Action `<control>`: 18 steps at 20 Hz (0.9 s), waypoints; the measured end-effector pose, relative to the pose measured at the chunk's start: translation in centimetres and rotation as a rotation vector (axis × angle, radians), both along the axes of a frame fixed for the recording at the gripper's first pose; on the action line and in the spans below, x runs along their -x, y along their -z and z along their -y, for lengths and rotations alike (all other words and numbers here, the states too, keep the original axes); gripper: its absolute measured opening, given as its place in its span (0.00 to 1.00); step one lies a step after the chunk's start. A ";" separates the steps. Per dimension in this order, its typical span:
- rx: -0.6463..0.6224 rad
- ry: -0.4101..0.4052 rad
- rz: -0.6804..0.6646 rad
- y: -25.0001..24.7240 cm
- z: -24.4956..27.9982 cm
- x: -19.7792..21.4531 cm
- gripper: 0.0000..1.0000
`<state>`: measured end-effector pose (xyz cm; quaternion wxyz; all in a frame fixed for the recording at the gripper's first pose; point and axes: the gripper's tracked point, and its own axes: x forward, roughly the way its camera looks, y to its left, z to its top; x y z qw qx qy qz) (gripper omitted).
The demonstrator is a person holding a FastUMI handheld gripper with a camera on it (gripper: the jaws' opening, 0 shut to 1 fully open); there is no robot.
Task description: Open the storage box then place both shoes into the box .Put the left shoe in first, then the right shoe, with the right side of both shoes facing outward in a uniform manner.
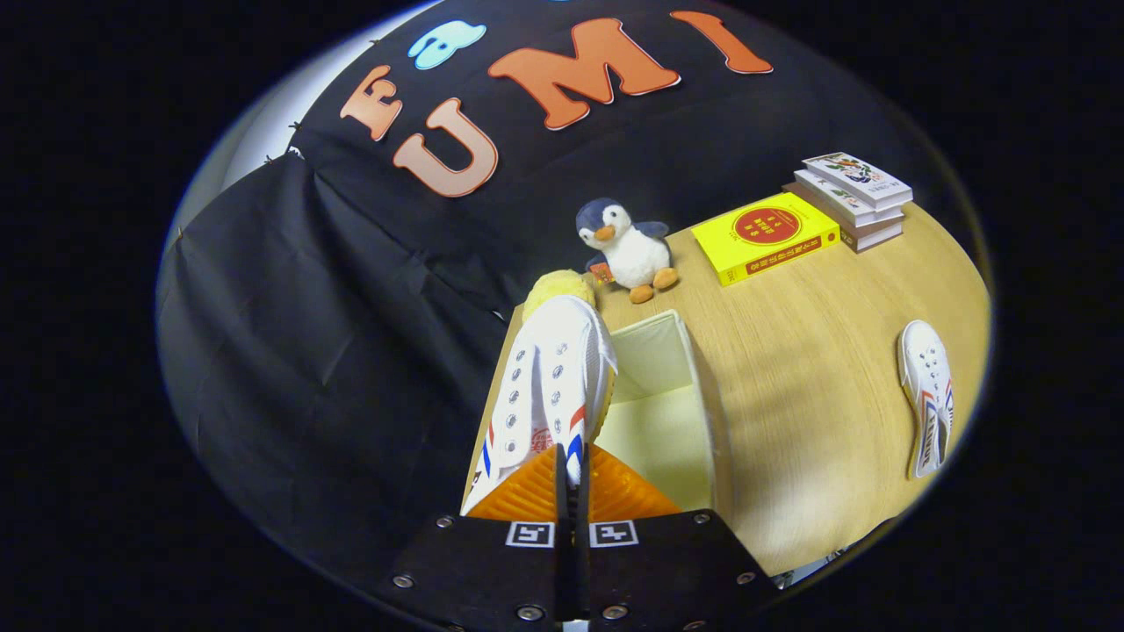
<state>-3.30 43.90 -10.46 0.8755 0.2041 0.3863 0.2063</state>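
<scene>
My gripper (571,458) is shut on a white canvas shoe (549,386) with red and blue stripes, pinching the edge of its upper near the heel. The shoe hangs toe-forward over the left rim of the open cream storage box (659,351), whose inside shows just right of the fingers. A second matching white shoe (929,395) lies on the wooden table (817,386) far to the right of the box, sole edge toward me.
A plush penguin (628,250) stands beyond the box with a yellow fuzzy ball (558,288) beside it. A yellow book (766,235) and a stack of books (852,200) lie at the far right. The table's left edge runs beside the box.
</scene>
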 end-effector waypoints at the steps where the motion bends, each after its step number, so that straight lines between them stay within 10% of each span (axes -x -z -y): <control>1: 0.003 0.000 -0.011 0.6 -0.7 0.2 0.00; 18: 0.108 0.027 -0.119 8.0 -4.7 0.0 0.05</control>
